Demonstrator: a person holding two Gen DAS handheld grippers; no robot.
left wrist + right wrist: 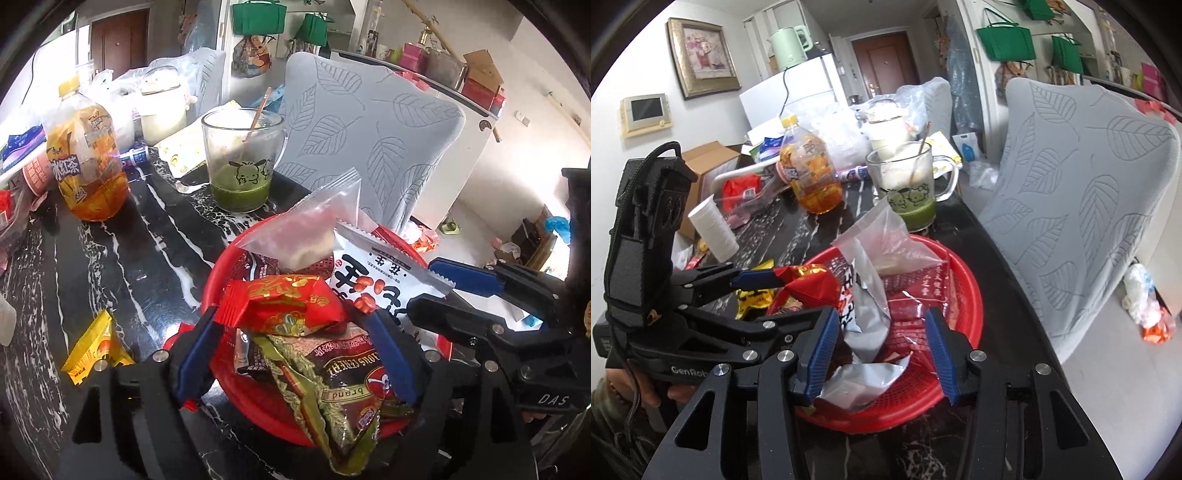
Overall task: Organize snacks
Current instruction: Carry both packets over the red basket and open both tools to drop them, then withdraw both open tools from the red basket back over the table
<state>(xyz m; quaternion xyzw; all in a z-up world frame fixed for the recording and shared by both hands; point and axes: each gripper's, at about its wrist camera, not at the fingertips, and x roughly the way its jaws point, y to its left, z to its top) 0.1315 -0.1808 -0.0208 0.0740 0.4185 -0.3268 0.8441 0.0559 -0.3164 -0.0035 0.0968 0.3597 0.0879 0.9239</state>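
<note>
While both claws gape empty, red packet (pixel 291 304) lies between left claw (pixel 295 354) tips

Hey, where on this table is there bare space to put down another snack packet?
Barest is the dark marble table between the iced tea bottle, the yellow packet and the red basket. The basket is piled with packets under both hand-held grippers, and the far end behind the glass mug is crowded.

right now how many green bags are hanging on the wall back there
2, both hanging side by side on the white wall behind the chair: a larger green bag on the left and a smaller green bag to its right. A third may be cut off at the top edge.
</note>
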